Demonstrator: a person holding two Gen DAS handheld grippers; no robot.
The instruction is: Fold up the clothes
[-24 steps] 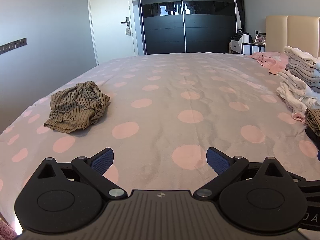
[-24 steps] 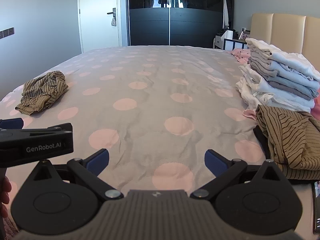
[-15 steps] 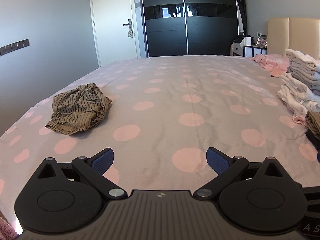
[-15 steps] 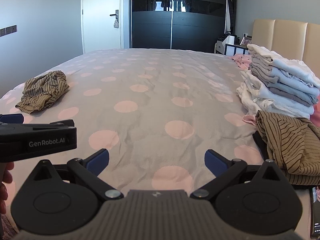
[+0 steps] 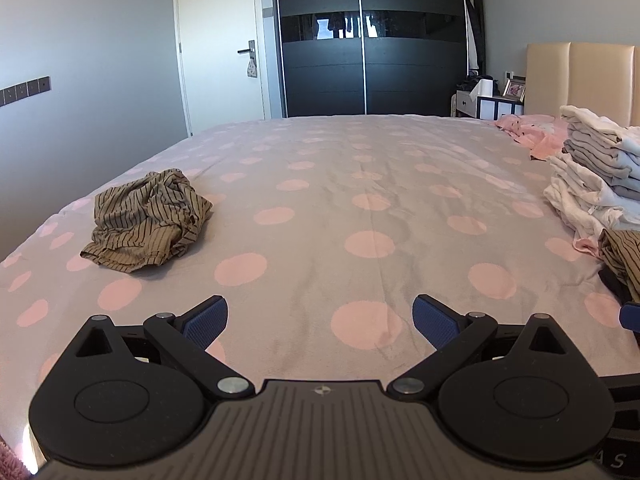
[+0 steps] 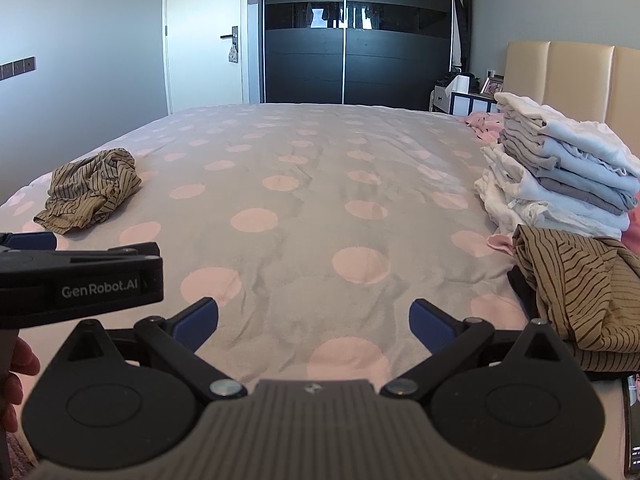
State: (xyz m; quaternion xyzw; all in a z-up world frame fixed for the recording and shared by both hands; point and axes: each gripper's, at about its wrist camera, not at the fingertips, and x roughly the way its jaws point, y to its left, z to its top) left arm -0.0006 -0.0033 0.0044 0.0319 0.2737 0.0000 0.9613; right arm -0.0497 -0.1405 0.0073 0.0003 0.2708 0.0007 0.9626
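While both tools hang low over the near edge of the bed, neither one has any cloth in it. The left gripper has its blue-padded fingers spread wide, with only bedspread showing in the gap between them. The right gripper is spread just as wide and is likewise empty, its fingers apart over a pink dot of the cover. Both point level along the bed toward its far end. In the right wrist view the left tool's black body, marked GenRobot.AI, sits just beside the right gripper on its left side, and part of the person's hand shows at the frame edge below it.

Nearest the right gripper, just to its right at the bed's near right part, lies a loosely heaped brown striped garment, not touched by either finger. On the bed's left side, farther out and well apart from both grippers, sits a crumpled striped garment bunched into a low mound; it lies ahead and to the left of the left gripper.

Behind the brown striped garment, along the bed's right side, a stack of folded clothes in white, pale blue and grey rises in layers, and beyond that a pink cloth lies rumpled near the beige headboard. Past the far end of the bed stand a black wardrobe and, left of it, a white door.
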